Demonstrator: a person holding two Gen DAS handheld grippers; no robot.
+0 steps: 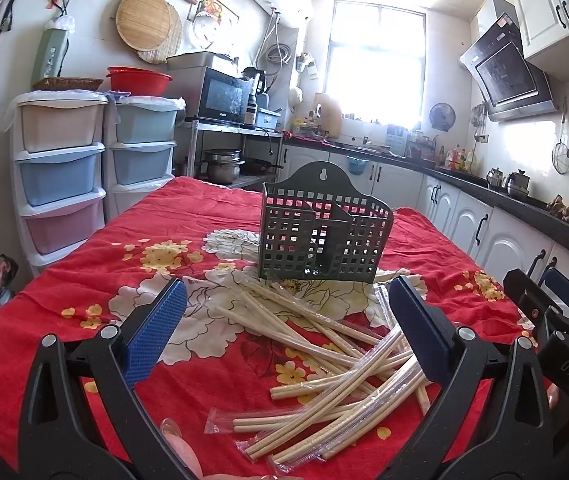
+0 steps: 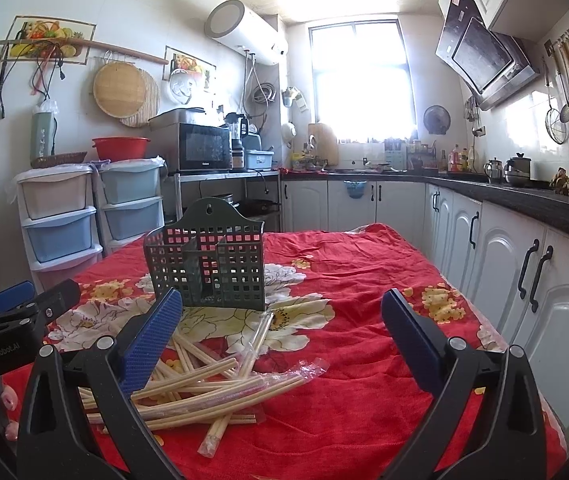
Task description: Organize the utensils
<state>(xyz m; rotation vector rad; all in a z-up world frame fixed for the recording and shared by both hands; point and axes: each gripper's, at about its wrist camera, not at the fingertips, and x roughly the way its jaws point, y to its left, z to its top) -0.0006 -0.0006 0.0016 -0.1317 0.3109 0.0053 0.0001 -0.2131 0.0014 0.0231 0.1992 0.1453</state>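
Note:
A heap of wooden chopsticks (image 1: 324, 364), many in clear plastic sleeves, lies on the red flowered cloth (image 1: 188, 216). Behind it stands a dark green perforated utensil holder (image 1: 324, 236) with inner compartments, upright. My left gripper (image 1: 284, 300) hovers open just above the heap, nothing between its blue pads. In the right wrist view the same chopsticks (image 2: 212, 380) lie low and to the left, and the holder (image 2: 208, 256) is ahead at left. My right gripper (image 2: 280, 308) is open over bare cloth, to the right of the heap. The left gripper's body (image 2: 12, 320) shows at the left edge.
The table is ringed by stacked plastic drawers (image 1: 60, 176) at left, a microwave on a metal rack (image 1: 220, 96) behind, and white cabinets under a dark counter (image 2: 524, 208) at right. The cloth (image 2: 364, 264) to the right of the holder carries nothing.

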